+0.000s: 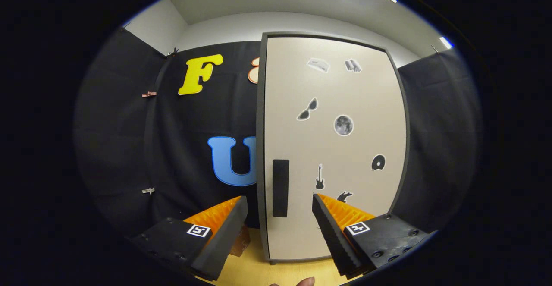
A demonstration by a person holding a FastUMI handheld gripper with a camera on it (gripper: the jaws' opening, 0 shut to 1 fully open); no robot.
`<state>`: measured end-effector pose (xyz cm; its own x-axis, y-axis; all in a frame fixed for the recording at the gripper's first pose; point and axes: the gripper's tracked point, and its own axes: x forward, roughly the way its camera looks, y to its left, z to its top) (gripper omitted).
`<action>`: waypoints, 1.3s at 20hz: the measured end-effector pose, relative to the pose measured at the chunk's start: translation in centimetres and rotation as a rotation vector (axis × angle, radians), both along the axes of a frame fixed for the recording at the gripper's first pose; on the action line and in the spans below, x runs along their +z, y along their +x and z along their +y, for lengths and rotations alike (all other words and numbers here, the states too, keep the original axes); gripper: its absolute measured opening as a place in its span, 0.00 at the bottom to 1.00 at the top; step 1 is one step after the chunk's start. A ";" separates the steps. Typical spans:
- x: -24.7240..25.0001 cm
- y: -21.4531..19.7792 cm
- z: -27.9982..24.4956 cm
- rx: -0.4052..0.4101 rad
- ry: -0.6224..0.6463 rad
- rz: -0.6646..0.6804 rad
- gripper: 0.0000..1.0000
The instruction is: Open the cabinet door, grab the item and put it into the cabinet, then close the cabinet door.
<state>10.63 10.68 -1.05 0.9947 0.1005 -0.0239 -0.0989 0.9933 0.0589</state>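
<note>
1. I'm looking at the cabinet (332, 148) standing on the wooden tabletop (254, 268), and its beige door (336, 178) is sitting shut, stickers scattered all over it.
2. My gripper (280, 206) is hovering with its fingers spread wide apart, gripping nothing.
3. The dark vertical handle (280, 188) is showing right in the gap between the fingertips, just beyond them, near the door's left edge.
4. A small brown item (240, 243) is peeking out behind my left finger (220, 238), beside the cabinet's bottom left corner. Can't tell what it is, honestly.
5. A fingertip (305, 281) is poking in under the gripper.
</note>
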 end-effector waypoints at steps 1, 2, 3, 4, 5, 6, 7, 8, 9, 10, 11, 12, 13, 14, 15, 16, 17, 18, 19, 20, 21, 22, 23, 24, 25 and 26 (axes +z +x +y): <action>-0.5 1.3 0.0 -0.011 0.000 0.007 0.97; -0.8 2.5 -0.1 -0.026 -0.001 0.007 0.97; -1.1 3.7 -0.2 -0.038 -0.002 0.006 0.97; -1.5 5.0 -0.2 -0.046 -0.007 0.003 0.97; -1.9 6.2 0.1 -0.040 -0.013 0.003 0.97; -2.4 7.3 0.5 -0.027 -0.017 0.009 0.97; -3.2 8.3 0.5 -0.032 -0.022 0.017 0.97; -3.8 9.3 0.4 -0.042 -0.026 0.026 0.96; -4.2 10.1 0.4 -0.051 -0.028 0.029 0.96; -4.4 10.7 0.4 -0.056 -0.025 0.029 0.96; -4.9 11.2 0.5 -0.066 -0.020 0.042 0.94; -4.0 10.4 0.7 -0.071 -0.021 0.006 0.93; -4.3 11.3 0.9 -0.069 -0.039 -0.006 0.93; -4.0 11.2 1.2 -0.072 -0.067 -0.032 0.81; -4.2 11.1 1.1 -0.090 -0.096 -0.039 0.70; -4.1 11.0 1.1 -0.092 -0.100 -0.041 0.59; -4.2 11.0 0.1 -0.125 -0.096 -0.039 0.59; -4.1 11.2 0.3 -0.118 -0.043 -0.039 0.39; -4.3 11.0 0.2 -0.110 -0.024 -0.008 0.37; -4.3 11.2 0.2 -0.097 -0.027 0.006 0.30; -4.4 11.0 0.1 -0.082 -0.026 0.026 0.29; -4.3 10.8 0.2 -0.066 -0.020 0.031 0.21; -4.5 10.5 0.2 -0.050 -0.018 0.045 0.21; -4.4 10.0 0.2 -0.037 -0.023 0.050 0.21; -4.4 9.3 0.1 -0.022 -0.023 0.058 0.21; -4.3 8.4 0.1 -0.008 -0.012 0.058 0.21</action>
